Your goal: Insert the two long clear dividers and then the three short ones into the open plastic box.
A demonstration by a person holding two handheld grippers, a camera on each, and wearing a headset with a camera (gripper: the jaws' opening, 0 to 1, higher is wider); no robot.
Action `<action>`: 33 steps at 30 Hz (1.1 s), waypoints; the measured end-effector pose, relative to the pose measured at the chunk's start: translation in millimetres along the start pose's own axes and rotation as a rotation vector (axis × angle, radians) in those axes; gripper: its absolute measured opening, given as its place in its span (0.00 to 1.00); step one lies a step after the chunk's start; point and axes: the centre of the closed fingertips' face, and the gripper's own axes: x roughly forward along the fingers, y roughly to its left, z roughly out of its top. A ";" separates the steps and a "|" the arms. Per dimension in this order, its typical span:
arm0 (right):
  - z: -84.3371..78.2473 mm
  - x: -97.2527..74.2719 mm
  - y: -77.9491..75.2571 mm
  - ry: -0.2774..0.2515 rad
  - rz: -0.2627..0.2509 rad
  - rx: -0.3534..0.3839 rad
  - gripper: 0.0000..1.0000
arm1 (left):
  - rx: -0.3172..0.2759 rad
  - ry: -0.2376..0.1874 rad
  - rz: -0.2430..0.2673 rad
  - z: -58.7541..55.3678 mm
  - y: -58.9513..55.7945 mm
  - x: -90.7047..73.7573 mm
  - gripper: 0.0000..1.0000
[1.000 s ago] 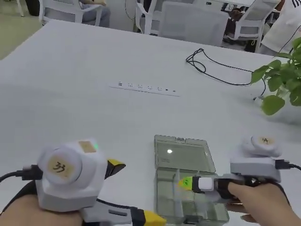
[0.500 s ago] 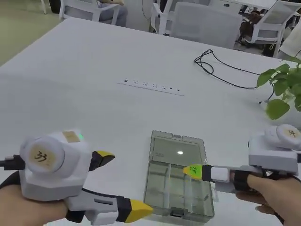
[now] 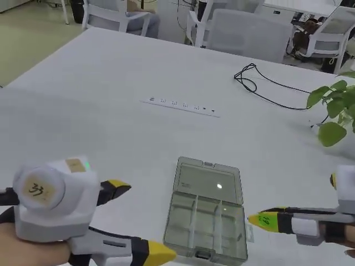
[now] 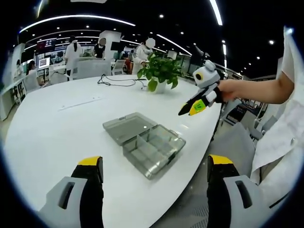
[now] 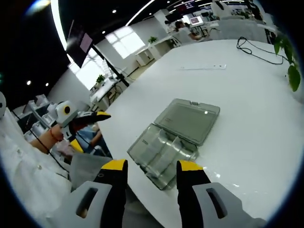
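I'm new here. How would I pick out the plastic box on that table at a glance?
Look at the big white table, at the near edge in front of the person. The plastic box lies there with its lid folded open flat behind it. Unlike the white power strip and black cable farther back, it is see-through grey with inner compartments.

Read "33" in dark marks on a round tan sticker [image 3: 37, 190] on top of the left gripper [image 3: 140, 220], at the lower left of the head view. Saw tiny dark marks on the green patch [image 3: 267, 220] near the tip of the right gripper [image 3: 263, 218], at the lower right, too small to read.
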 end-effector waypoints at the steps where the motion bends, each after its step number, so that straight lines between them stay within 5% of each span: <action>1: -0.8 -1.9 -3.9 0.009 -0.010 -0.041 0.43 | 0.001 0.001 -0.001 -0.4 0.2 0.2 0.92; 7: -12.8 -6.5 -19.1 0.104 -0.007 -0.259 0.47 | 0.002 -0.002 -0.013 -0.4 3.5 0.7 0.95; 12: -32.2 -2.4 -37.9 0.272 -0.018 -0.465 0.52 | -0.001 0.010 -0.019 -4.2 6.4 0.8 0.98; 16: -40.5 6.1 -47.5 0.349 0.008 -0.606 0.52 | -0.004 0.014 -0.025 -6.3 6.5 0.7 0.98; 19: -51.8 12.2 -69.5 0.434 0.013 -0.706 0.52 | -0.007 0.014 -0.026 -8.1 7.3 0.7 1.00; 24: -62.0 21.8 -93.3 0.544 0.006 -0.799 0.51 | -0.009 0.023 -0.026 -11.4 10.1 0.3 1.00; 33: -75.6 35.1 -109.2 0.631 0.023 -0.869 0.48 | -0.015 0.029 -0.035 -15.6 14.3 1.3 1.00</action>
